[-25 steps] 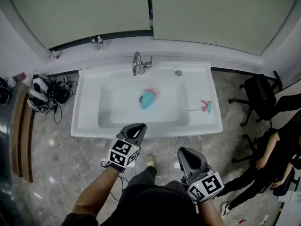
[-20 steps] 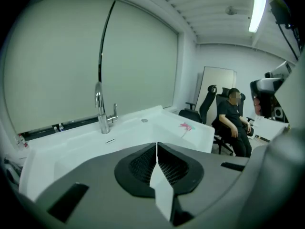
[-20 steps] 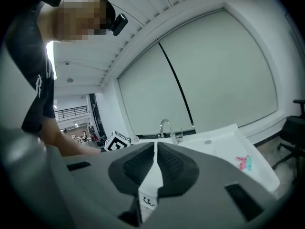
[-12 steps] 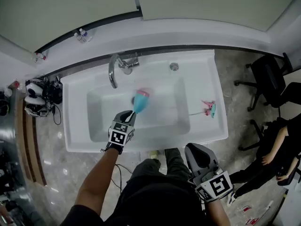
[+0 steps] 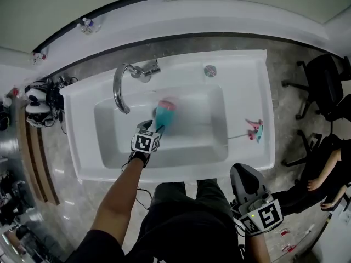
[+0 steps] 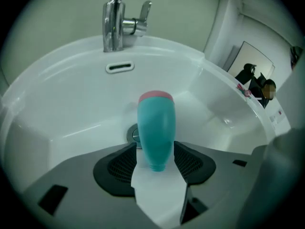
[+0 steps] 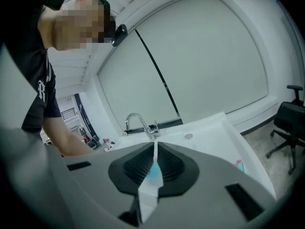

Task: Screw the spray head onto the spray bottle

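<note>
Now noting left gripper (image 5: 153, 127) inside the sink (image 5: 241, 86) basin, pointing steeply downward, jaws part-way apart and just been opening. Found the neck end of the teal bottle (image 6: 156, 128) between the two pads; cannot confirm any pressing on it, so logged as open.

Saw bottle lying on its side on the basin floor near the middle, pink base (image 6: 155, 96) toward the back edge, neck toward the front edge. Saw drain (image 6: 133, 133) partly hidden just behind it.

Recorded right gripper (image 5: 245, 173) off the sink, outside its front edge toward the front right corner, close to the body. Jaws closed flat together, nothing between them.

Located spray head (image 5: 254, 131), pink and teal, on the flat right edge of the sink, well apart from the bottle, thin tube (image 5: 237, 136) reaching toward the basin.

Noted tap (image 5: 118, 89) at the back edge, left of centre, spout curving over the basin; overflow slot (image 6: 119, 67) in the back wall below it.

Logged beyond the sink: two small bottles (image 5: 86, 24) on the ledge behind, tangle of headsets and cables (image 5: 38, 100) past the left edge, black chair (image 5: 324, 78) past the right edge.
</note>
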`<state>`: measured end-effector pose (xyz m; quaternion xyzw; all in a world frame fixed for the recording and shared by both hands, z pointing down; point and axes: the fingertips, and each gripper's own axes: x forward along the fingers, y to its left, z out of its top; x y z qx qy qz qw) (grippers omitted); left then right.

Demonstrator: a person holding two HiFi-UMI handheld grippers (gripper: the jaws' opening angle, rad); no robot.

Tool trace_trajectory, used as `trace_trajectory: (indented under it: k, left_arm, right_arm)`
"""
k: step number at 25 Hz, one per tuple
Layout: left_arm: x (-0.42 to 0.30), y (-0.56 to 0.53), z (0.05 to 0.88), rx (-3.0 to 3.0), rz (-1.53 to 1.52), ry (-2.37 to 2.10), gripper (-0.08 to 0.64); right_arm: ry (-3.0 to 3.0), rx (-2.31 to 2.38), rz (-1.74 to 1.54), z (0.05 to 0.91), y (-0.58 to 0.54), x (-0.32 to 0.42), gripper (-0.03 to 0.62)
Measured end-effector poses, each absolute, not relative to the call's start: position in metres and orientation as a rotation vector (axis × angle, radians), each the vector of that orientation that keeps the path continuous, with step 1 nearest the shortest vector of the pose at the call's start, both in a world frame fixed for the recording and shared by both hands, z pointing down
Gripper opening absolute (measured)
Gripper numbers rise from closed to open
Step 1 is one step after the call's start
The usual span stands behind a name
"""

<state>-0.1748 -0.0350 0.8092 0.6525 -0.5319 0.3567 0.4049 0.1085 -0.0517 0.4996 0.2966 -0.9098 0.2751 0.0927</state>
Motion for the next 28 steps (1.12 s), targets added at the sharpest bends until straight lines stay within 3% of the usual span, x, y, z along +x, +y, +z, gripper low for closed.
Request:
trace_trajectory:
  k: [9,17,20,23,26,28]
  left_arm:
    - [-0.117,-0.035,0.824,1.544,0.765,-1.196,0.241]
    - [-0.091,-0.051,0.815,1.626,0.885,-1.125,0.242]
    - [-0.093,-0.050,0.787,1.792,1.182,-1.089,0.241]
    - [-0.102,-0.067,0.766,2.066,1.755,-1.019,0.242]
    - [-0.127,-0.084,0.791,2.090,2.126,-0.862,0.347]
    - [-0.143,-0.092,0.807,2.053,2.225,-0.771,0.364]
  right_arm:
    - [-2.660,0.924,0.840,0.505,-0.061,0.106,0.002]
    - [-2.663,0.935,0.860,0.510,-0.068,0.117,0.002]
    - [-2.665,0.932,0.884,0.509,-0.067,0.118,0.002]
    - [-2.666,0.924,0.877,0.511,-0.066,0.122,0.002]
    - [-2.642,0.956,0.895,0.517,-0.062,0.128,0.002]
    - [-2.625,0.982,0.903,0.521,-0.060,0.133,0.002]
